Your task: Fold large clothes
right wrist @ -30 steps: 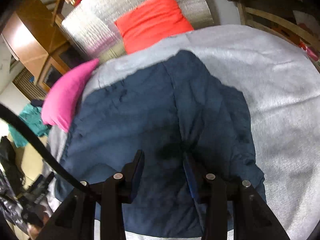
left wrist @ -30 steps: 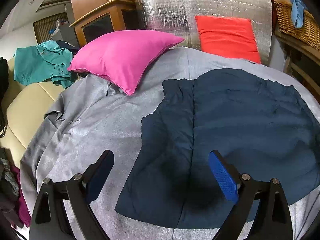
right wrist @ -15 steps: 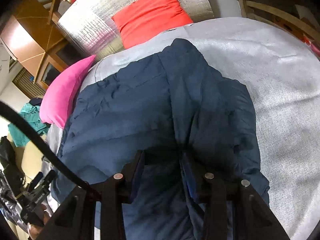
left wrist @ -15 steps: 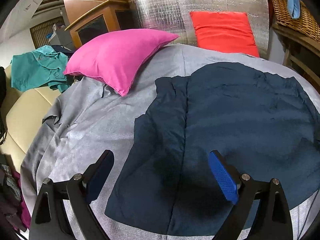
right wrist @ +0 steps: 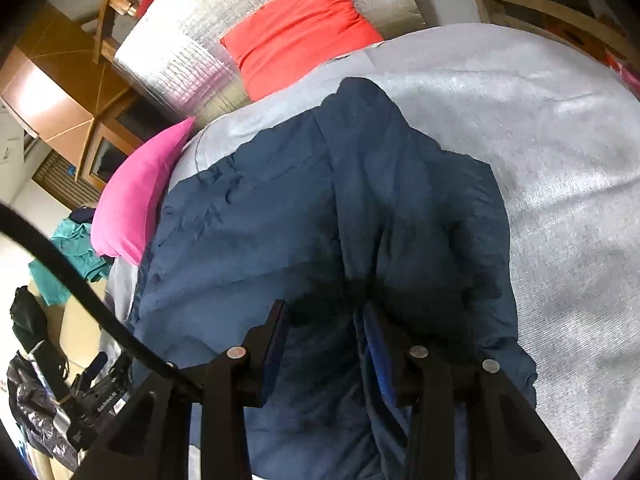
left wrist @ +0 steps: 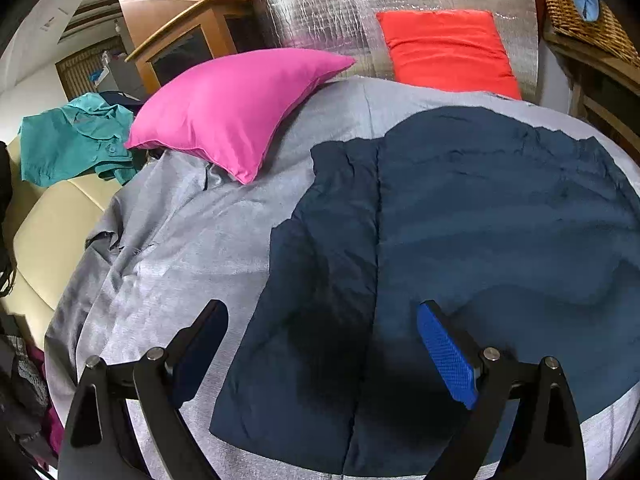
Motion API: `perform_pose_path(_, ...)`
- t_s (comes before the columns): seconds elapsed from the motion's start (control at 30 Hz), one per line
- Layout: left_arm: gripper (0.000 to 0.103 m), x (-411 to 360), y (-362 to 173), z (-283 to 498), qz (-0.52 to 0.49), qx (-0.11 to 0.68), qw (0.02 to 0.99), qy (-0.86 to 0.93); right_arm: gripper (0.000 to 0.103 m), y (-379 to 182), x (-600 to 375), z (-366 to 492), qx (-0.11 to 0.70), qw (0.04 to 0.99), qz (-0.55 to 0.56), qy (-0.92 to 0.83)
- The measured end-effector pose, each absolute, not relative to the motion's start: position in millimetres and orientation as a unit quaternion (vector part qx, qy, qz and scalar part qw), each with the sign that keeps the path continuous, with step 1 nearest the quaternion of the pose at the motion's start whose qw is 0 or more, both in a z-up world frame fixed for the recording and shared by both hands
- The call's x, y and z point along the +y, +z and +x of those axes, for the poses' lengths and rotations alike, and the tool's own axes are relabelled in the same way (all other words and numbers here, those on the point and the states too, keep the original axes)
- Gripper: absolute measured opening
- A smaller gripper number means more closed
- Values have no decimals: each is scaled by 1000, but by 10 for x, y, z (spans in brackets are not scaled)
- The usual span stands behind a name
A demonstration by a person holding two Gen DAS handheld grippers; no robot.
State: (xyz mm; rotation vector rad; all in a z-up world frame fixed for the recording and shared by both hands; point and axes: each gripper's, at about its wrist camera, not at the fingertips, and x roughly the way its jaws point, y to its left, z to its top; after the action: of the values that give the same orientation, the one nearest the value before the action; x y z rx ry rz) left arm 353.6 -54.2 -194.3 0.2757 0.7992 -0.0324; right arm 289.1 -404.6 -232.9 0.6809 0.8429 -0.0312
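Grey bedding (left wrist: pixel 168 248) covers a bed or sofa, and the navy garment (left wrist: pixel 480 220) lies spread across it, filling the centre and right of the left wrist view. In the right wrist view, the right gripper (right wrist: pixel 326 344) has a raised fold of the navy cloth gathered between its 2 fingers, apparently pinched there, near the lower middle of the frame. The left gripper (left wrist: pixel 320 352) hangs released, fingers wide apart, above the garment's lower left portion, holding nothing. Judging by this, a first fold is under way: the next move likely calls for the left gripper to grasp the near hem so both can carry the cloth over. A pink cushion (left wrist: pixel 236 108) sits at upper left, close to the garment's far corner; a red cushion (left wrist: pixel 448 48) and teal shirt (left wrist: pixel 68 148) lie farther off.
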Motion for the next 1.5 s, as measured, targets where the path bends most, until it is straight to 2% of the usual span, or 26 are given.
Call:
perform_pose_path(0.13, 96, -324, -1800, 3605, 90, 392, 915, -33, 44, -2223, -4249, 2744, 375, 852, 366, 4)
perform_pose_path(0.23, 96, -50, -1672, 3707, 51, 390, 919, -26, 67, -2119, -4583, 2533, 331, 858, 391, -29)
perform_pose_path(0.27, 96, 63, -1653, 3753, 34, 393, 919, -20, 70, -2113, -4650, 2489, 325, 857, 397, -37)
perform_pose_path(0.4, 96, 370, -1737, 3899, -24, 429, 903, -23, 72, -2249, -4978, 2381, 320, 835, 445, -49)
perform_pose_path(0.63, 96, 424, -2068, 4024, -75, 498, 861, -65, 73, -2653, -5006, 2661, 398, 793, 460, -12)
perform_pose_path(0.87, 96, 385, -2241, 4119, -131, 530, 829, -122, 84, -2795, -4799, 2823, 415, 792, 446, 27)
perform_pose_path(0.97, 96, 415, -2315, 4154, -172, 546, 808, -140, 83, -2775, -4719, 2818, 409, 803, 433, 29)
perform_pose_path(1.07, 96, 443, -2410, 4181, -228, 561, 780, -156, 70, -2737, -4607, 2816, 413, 818, 399, 23)
perform_pose_path(1.13, 96, 433, -2456, 4176, -253, 566, 769, -156, 68, -2711, -4569, 2820, 412, 824, 390, 14)
perform_pose_path(1.17, 95, 418, -2444, 4168, -254, 562, 773, -152, 68, -2715, -4563, 2819, 411, 825, 387, 11)
perform_pose_path(1.23, 75, 389, -2431, 4163, -264, 558, 770, -160, 66, -2709, -4542, 2833, 410, 830, 377, 5)
perform_pose_path(1.27, 74, 387, -2430, 4158, -272, 557, 769, -156, 64, -2703, -4523, 2829, 410, 833, 372, 0)
perform_pose_path(1.33, 56, 385, -2412, 4151, -277, 550, 774, -149, 58, -2676, -4501, 2816, 407, 835, 371, -2)
perform_pose_path(1.37, 54, 383, -2399, 4148, -278, 548, 775, -147, 55, -2659, -4489, 2809, 406, 835, 371, -1)
perform_pose_path(1.43, 40, 379, -2331, 4128, -274, 540, 782, -146, 50, -2613, -4451, 2811, 405, 837, 368, -2)
perform_pose_path(1.5, 34, 341, -2248, 4109, -258, 533, 792, -149, 45, -2554, -4429, 2778, 403, 842, 359, -3)
